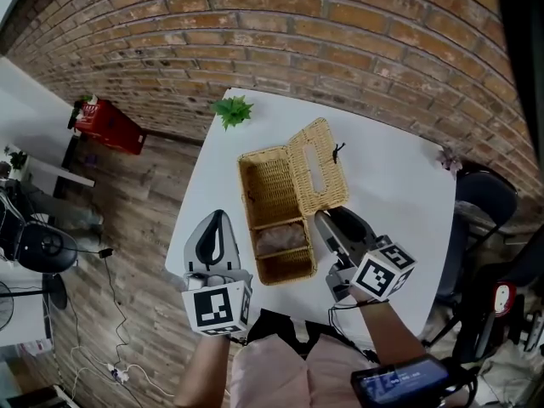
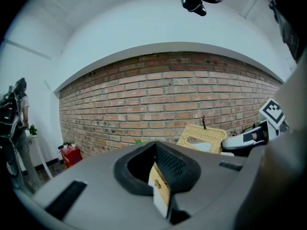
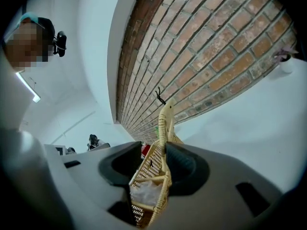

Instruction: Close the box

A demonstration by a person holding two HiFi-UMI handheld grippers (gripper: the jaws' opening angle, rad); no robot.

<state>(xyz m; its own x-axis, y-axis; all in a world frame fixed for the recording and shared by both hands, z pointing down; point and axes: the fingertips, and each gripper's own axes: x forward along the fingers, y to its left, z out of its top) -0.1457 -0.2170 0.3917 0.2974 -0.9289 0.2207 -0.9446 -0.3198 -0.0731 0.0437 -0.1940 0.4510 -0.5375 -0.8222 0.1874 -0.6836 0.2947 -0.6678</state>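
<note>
The box (image 1: 246, 195) sits open in the middle of the white table (image 1: 399, 185). Its lid (image 1: 319, 167) is swung out to the right and leans up from the right wall. The box has 2 compartments: the far one looks empty and the near one holds something pale and crumpled (image 1: 281, 238).

The right gripper (image 1: 324, 221) is at the near right side of the box, by the near end of the lid. Its jaws are apart and straddle the right wall where the lid rises. The wicker edge lies against one pad and clear of the other, so nothing is clamped.

The left gripper (image 1: 218, 218) is just beside the left wall, apart from it. Its jaws are a little apart and seem to grip nothing; the box's corner shows through the gap.

The step in hand looks like taking hold of the lid. The next move probably calls for pinching the lid's edge, then swinging it left and down over both compartments. The left gripper could steady the box meanwhile.
</note>
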